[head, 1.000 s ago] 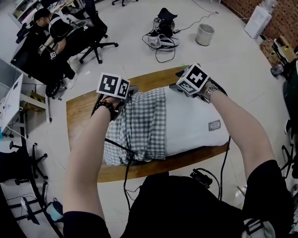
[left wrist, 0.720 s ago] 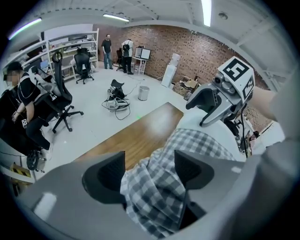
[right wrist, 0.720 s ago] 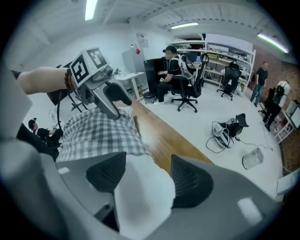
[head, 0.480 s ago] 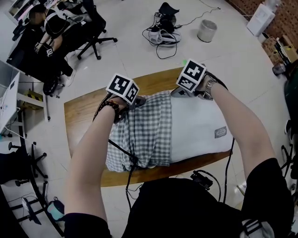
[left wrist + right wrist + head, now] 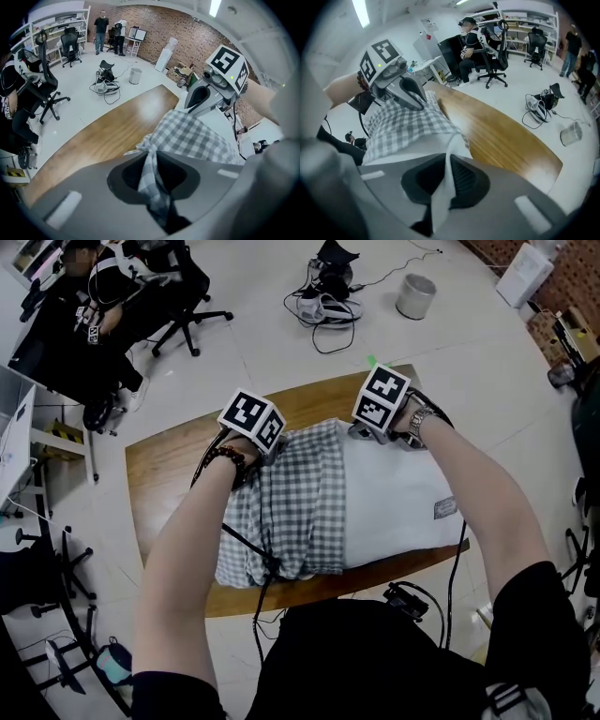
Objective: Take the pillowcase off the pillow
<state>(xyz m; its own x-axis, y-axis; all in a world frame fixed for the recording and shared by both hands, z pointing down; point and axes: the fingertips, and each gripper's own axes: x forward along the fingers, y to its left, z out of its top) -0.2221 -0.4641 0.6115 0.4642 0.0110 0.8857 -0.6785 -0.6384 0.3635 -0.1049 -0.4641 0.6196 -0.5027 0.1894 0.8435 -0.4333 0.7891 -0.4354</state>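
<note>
A white pillow (image 5: 389,502) lies on the wooden table (image 5: 164,474), its left half still inside a grey-checked pillowcase (image 5: 281,512). My left gripper (image 5: 272,442) is at the pillowcase's far edge. Its jaws have just been closing and now pinch a fold of the checked pillowcase (image 5: 152,161). My right gripper (image 5: 363,432) is at the far edge of the bare pillow. Its jaws have also just been closing and now pinch a fold of the white pillow (image 5: 443,183). Each gripper view shows the other gripper close by on the far side.
A black cable (image 5: 248,540) runs across the pillowcase and over the table's near edge. On the floor beyond the table lie a tangle of cables (image 5: 323,306) and a bin (image 5: 415,296). A seated person (image 5: 94,296) and office chairs are at the far left.
Both grippers have come down onto the pillow's far edge and shut, the left on the checked pillowcase, the right on the white pillow.
</note>
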